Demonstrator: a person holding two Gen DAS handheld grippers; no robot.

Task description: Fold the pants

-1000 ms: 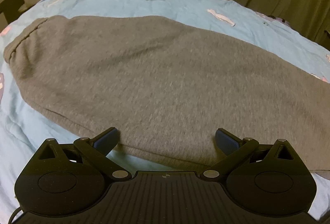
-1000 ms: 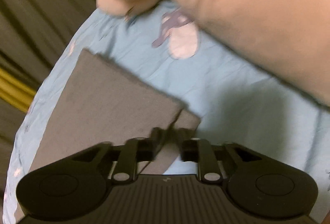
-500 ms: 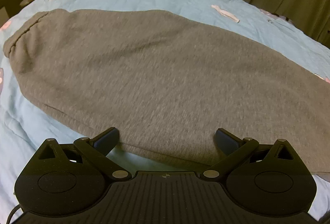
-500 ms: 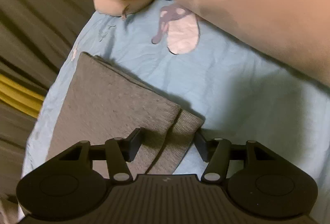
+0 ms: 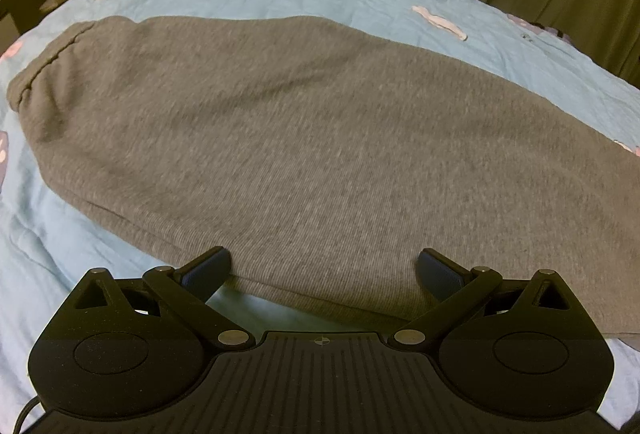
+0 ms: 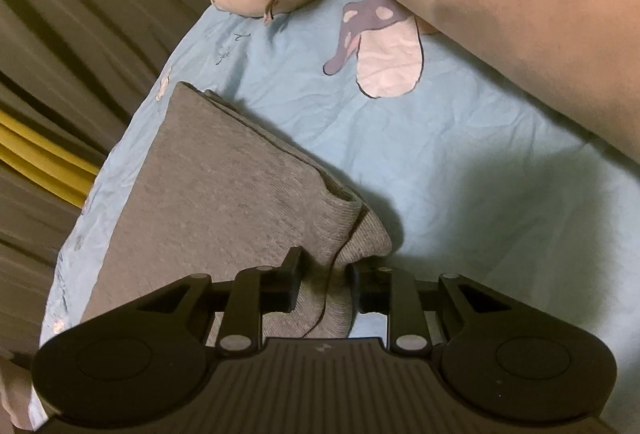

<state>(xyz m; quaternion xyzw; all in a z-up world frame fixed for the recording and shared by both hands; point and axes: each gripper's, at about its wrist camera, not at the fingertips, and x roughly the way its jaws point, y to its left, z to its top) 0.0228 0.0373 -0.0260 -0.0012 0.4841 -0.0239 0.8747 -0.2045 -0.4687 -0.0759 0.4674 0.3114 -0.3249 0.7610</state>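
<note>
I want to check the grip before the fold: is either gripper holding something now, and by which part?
The right gripper, its jaws just closed, pinches the grey pants at the ribbed cuff end. The left gripper is open over the pants' near edge, holding nothing.

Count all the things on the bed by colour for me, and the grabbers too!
Grey: 1, the pants
Blue: 1, the sheet under them
Pink: 1, the plush lying along the bed's edge
Black: 2, the left gripper, open at the pants' edge, and the right gripper, pinching the cuffs
Total: 5
</note>
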